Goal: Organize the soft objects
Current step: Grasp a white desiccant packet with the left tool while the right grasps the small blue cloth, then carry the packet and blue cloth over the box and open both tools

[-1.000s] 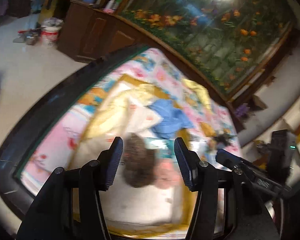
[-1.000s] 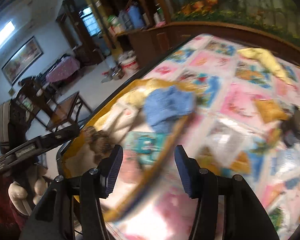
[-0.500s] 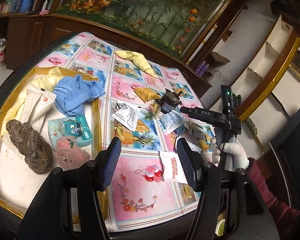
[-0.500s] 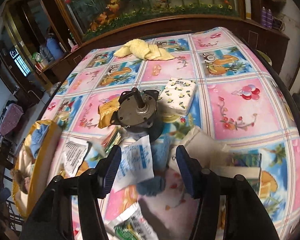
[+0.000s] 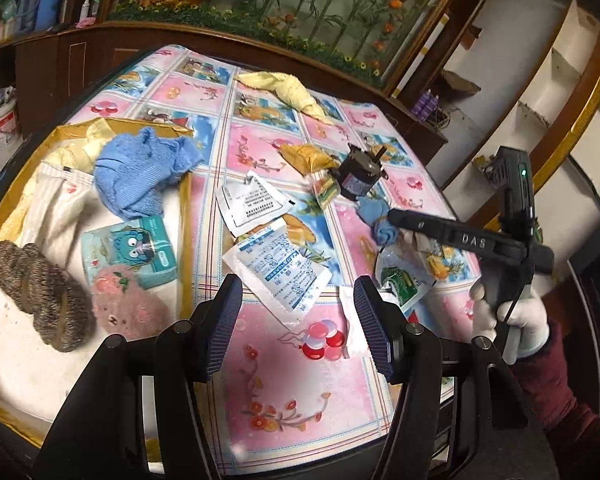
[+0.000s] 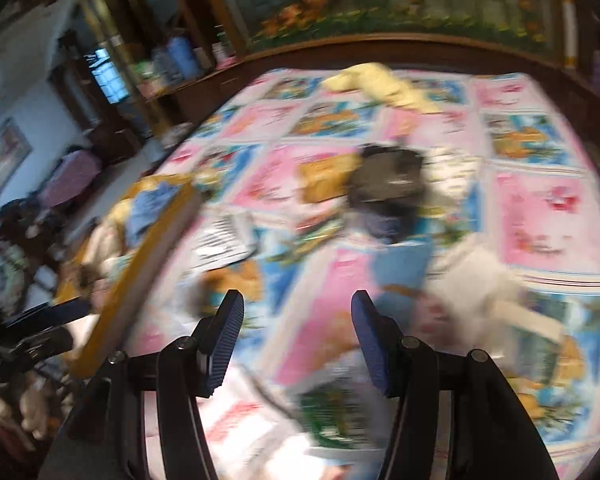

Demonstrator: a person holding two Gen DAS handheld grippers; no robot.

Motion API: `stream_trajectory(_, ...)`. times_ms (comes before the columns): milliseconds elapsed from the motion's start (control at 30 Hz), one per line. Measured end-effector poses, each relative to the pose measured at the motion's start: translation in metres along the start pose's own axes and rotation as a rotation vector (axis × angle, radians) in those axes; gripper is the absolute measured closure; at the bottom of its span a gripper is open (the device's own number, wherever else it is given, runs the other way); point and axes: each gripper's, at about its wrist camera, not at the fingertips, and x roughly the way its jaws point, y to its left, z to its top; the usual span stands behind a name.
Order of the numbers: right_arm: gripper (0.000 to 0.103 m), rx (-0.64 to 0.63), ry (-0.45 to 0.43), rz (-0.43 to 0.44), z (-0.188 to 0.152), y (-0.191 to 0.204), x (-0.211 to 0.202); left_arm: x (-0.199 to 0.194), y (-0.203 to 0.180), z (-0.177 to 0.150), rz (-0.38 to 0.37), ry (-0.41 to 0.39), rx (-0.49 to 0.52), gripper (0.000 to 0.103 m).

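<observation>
A gold-rimmed tray [image 5: 185, 240] at the left holds a blue knit cloth [image 5: 140, 176], a brown yarn skein [image 5: 40, 288], a pink fuzzy toy [image 5: 128, 312] and a teal tissue pack [image 5: 132, 250]. A yellow cloth [image 5: 288, 88] lies at the table's far side. A small blue cloth [image 5: 380, 224] lies right of centre. My left gripper [image 5: 296, 324] is open and empty above the near table edge. My right gripper [image 6: 296, 336] is open and empty; its view is blurred. It also shows in the left wrist view [image 5: 396, 216] beside the small blue cloth.
The table [image 5: 268, 380] has a pink and blue patterned cover. White sachets [image 5: 276, 268], a green packet [image 5: 400, 280], an orange packet [image 5: 308, 156] and a black motor [image 5: 360, 176] lie scattered across it. A wooden cabinet [image 5: 80, 60] stands behind.
The left gripper swung from over the tray to over the table's near middle. The right gripper's view swung back toward the left and is blurred by motion. Both stayed open.
</observation>
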Motion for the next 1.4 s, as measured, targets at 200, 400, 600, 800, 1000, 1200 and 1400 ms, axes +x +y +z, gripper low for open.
stream_trajectory(200, 0.047, 0.098, 0.013, -0.074, 0.002, -0.028, 0.022, 0.039, -0.014, 0.0, 0.077, 0.095, 0.014, 0.045)
stream_trajectory(400, 0.047, 0.124, 0.002, -0.1, 0.01, -0.031, 0.046, 0.078, -0.024, 0.009, 0.201, 0.14, 0.043, 0.045)
stream_trajectory(600, 0.047, 0.139, -0.007, -0.072, 0.008, -0.04, 0.055, 0.116, -0.033, 0.013, 0.252, 0.178, 0.102, 0.042)
stream_trajectory(800, 0.074, 0.136, -0.015, -0.048, 0.006, -0.04, 0.055, 0.124, -0.035, 0.016, 0.213, 0.123, 0.138, 0.073)
stream_trajectory(1000, 0.077, 0.128, -0.028, -0.03, 0.004, -0.036, 0.051, 0.112, -0.036, 0.018, 0.148, 0.121, 0.108, 0.09)
stream_trajectory(1200, 0.077, 0.128, -0.023, -0.021, 0.002, -0.033, 0.052, 0.094, -0.029, 0.03, 0.139, 0.107, 0.023, 0.081)
stream_trajectory(1400, 0.077, 0.158, -0.026, 0.003, 0.002, -0.039, 0.05, 0.104, -0.018, 0.062, 0.18, 0.048, -0.086, 0.051)
